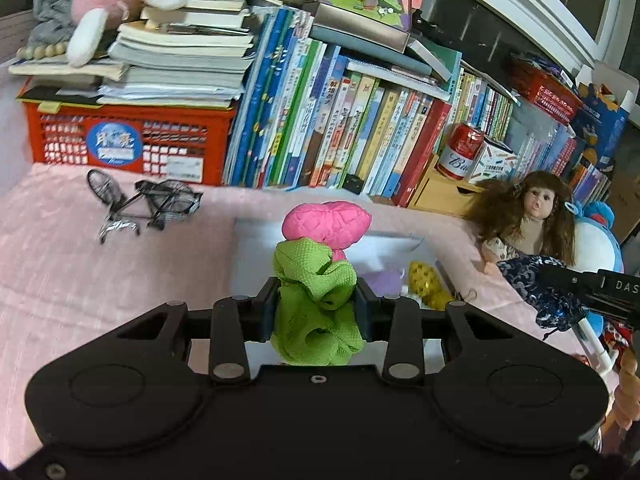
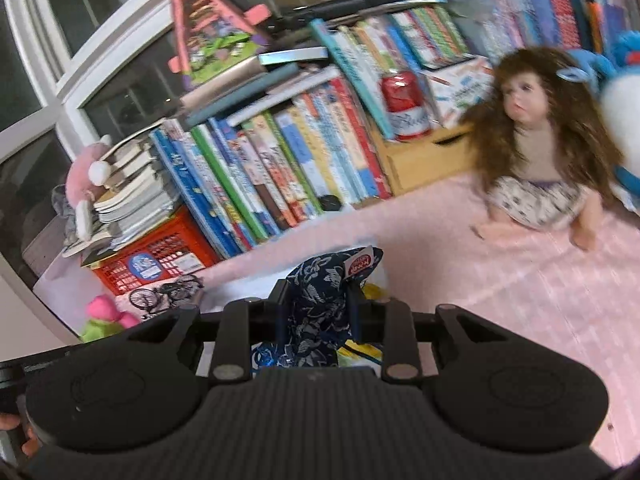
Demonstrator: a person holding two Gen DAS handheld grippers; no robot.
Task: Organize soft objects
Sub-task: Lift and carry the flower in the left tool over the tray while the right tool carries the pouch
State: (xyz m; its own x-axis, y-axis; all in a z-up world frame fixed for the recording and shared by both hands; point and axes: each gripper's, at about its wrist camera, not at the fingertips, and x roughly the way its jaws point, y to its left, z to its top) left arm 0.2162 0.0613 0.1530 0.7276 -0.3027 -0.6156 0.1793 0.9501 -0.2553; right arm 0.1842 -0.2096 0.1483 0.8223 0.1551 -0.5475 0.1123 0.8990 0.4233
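Note:
My left gripper [image 1: 316, 300] is shut on a green and pink soft toy [image 1: 316, 280], its pink quilted top [image 1: 326, 224] sticking up above the fingers. It hangs over a white bin [image 1: 384, 248] that holds a yellow soft thing [image 1: 426, 280]. My right gripper [image 2: 318, 304] is shut on a dark blue floral cloth pouch [image 2: 320, 308] with a red tag, held above the same bin. In the left wrist view the right gripper [image 1: 560, 300] and the pouch [image 1: 536, 280] show at the right edge. The green and pink toy also shows in the right wrist view [image 2: 104, 316].
A long-haired doll [image 1: 532, 216] sits on the pink cloth [image 1: 80, 280] at the right, next to a blue and white plush [image 1: 600, 240]. A row of books [image 1: 340, 132], a red crate [image 1: 128, 140], a red can [image 1: 460, 150] and a small wire bicycle [image 1: 144, 200] stand behind.

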